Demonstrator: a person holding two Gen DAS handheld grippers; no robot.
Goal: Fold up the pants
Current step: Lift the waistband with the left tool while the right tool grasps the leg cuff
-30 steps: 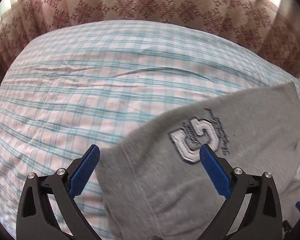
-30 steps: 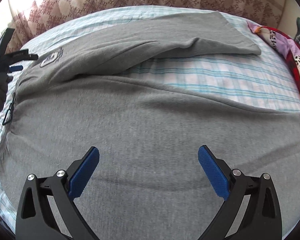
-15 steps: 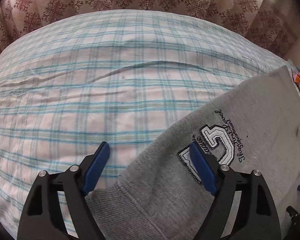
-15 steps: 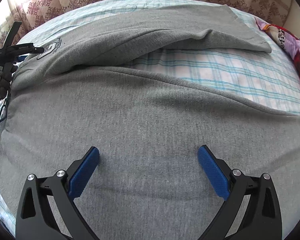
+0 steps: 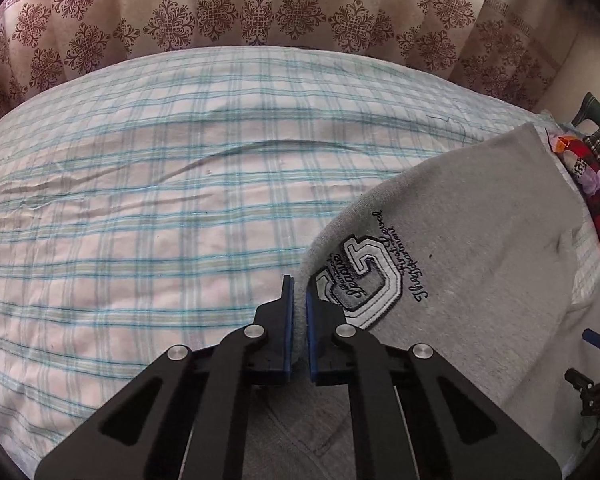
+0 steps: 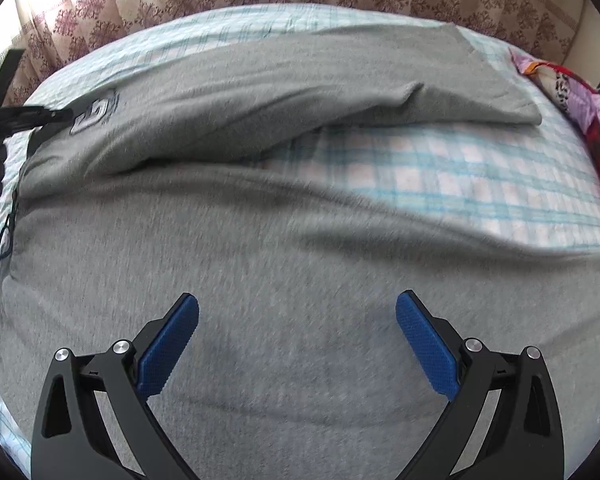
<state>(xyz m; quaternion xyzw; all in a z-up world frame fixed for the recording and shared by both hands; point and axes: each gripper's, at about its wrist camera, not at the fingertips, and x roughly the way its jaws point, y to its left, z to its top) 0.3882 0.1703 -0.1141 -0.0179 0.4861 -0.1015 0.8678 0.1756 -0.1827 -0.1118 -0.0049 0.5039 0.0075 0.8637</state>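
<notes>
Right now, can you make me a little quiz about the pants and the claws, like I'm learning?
1. True or false: the left claw is shut on the pants.
2. Which claw is open? A) left B) right
3. Fill in: the bed sheet under the pants has a ____ pattern.

Key: 1 true. 2 B. 3 checked.
</notes>
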